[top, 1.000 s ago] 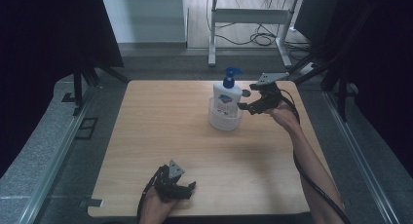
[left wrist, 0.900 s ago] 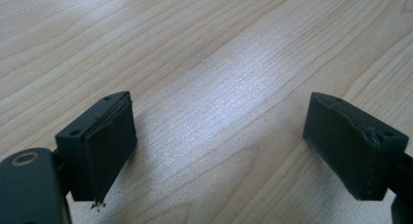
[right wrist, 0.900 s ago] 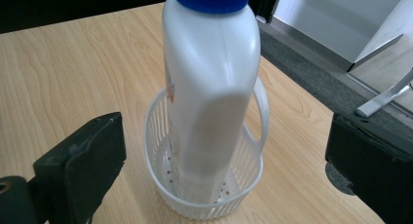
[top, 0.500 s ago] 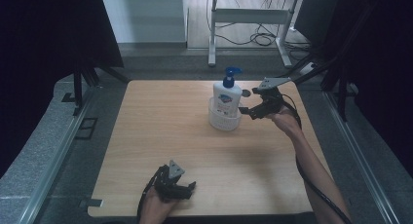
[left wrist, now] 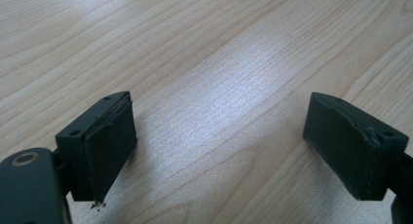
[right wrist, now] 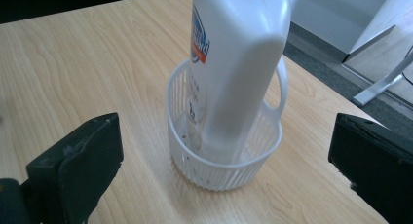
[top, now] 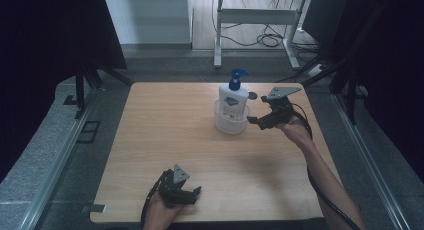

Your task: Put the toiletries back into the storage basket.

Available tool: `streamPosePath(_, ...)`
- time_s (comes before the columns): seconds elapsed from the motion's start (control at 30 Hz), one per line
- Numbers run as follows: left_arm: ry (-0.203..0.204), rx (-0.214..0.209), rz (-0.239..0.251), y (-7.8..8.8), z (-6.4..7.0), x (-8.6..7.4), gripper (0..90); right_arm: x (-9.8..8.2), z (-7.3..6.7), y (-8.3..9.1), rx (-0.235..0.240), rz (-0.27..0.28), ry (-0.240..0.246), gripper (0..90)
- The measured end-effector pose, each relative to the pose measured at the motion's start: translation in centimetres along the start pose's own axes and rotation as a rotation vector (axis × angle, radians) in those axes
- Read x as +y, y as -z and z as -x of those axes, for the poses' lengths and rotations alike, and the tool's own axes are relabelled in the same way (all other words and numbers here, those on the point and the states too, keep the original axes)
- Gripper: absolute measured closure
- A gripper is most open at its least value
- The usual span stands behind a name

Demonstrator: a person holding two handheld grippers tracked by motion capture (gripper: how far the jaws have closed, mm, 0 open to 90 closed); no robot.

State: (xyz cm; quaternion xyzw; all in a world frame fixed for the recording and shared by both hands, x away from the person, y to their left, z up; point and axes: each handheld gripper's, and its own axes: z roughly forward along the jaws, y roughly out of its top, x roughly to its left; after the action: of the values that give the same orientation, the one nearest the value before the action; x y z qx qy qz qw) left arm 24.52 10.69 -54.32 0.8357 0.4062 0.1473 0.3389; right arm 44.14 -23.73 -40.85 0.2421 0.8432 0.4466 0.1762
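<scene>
A white pump bottle (top: 233, 101) with a blue pump head stands upright in a small white slatted basket (top: 230, 125) at the back middle of the wooden table (top: 165, 135). In the right gripper view the bottle (right wrist: 238, 63) and basket (right wrist: 219, 170) are straight ahead of the jaws. My right gripper (top: 254, 121) is open just right of the basket, apart from it, with nothing between its fingers. My left gripper (top: 194, 194) lies open near the front edge, its jaws (left wrist: 221, 151) wide over bare wood.
The table's right edge (top: 320, 140) runs close behind the right hand. A metal frame rail (top: 60, 155) lines the left side. Beyond the far edge are a white stand (top: 255, 20) and cables (top: 270, 40) on the floor.
My right gripper has drawn back a little to the right, away from the bottle and basket. The left gripper has stayed where it was.
</scene>
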Motion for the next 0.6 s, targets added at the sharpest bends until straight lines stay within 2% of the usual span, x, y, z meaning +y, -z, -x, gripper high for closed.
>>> streamPosePath(0.6, 0.001, 0.001, 0.000, 0.0, 0.0, 0.0, 11.6, -1.9, -1.4, 1.8, -0.005, 0.000, -0.027, 0.0)
